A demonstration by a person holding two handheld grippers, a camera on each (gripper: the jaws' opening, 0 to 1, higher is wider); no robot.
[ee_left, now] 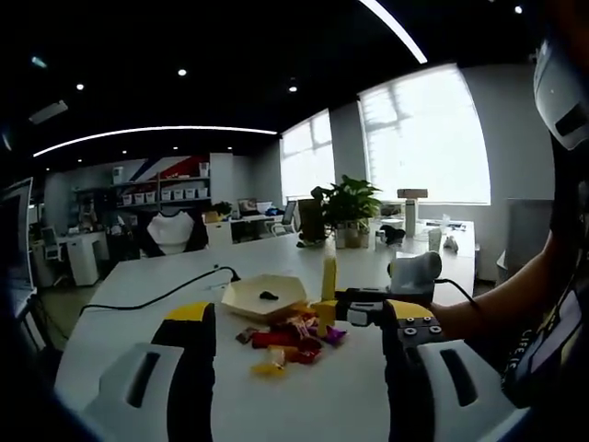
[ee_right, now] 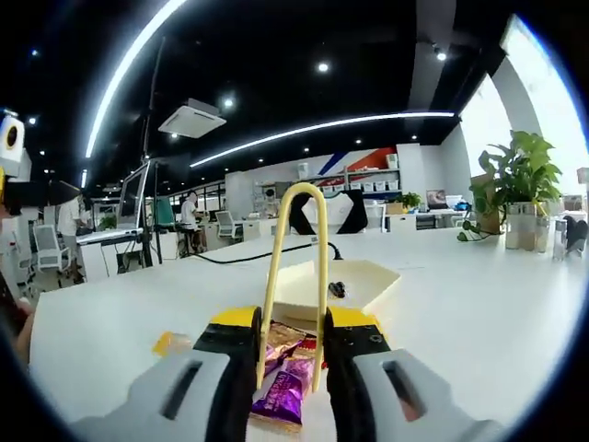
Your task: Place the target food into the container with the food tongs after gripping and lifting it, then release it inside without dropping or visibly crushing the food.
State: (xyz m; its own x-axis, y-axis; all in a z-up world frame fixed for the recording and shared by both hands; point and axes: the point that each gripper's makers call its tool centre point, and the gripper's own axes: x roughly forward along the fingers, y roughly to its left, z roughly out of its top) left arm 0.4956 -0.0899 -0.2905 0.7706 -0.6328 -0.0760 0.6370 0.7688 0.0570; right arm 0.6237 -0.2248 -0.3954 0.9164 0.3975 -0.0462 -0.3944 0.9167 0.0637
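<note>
My right gripper (ee_right: 290,354) jaws clamp yellow tongs (ee_right: 296,276) over a purple candy (ee_right: 281,391); container (ee_right: 354,281) just beyond. Left gripper (ee_left: 299,345) jaws open, empty.

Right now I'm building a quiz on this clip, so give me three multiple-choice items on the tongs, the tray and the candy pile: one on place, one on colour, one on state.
1. Where do the wrapped candies lie?
A. on the white table in front of the tray
B. inside the tray
C. on the floor

2. What colour are the food tongs?
A. red
B. yellow
C. black

3. What does the tray hold?
A. nothing
B. a full heap of candies
C. one small dark piece

Answers:
1 A, the left gripper view shows the pile on the table, nearer than the tray.
2 B, the right gripper view shows a pale yellow loop between the right gripper's jaws.
3 C, a single dark item sits in it.
</note>
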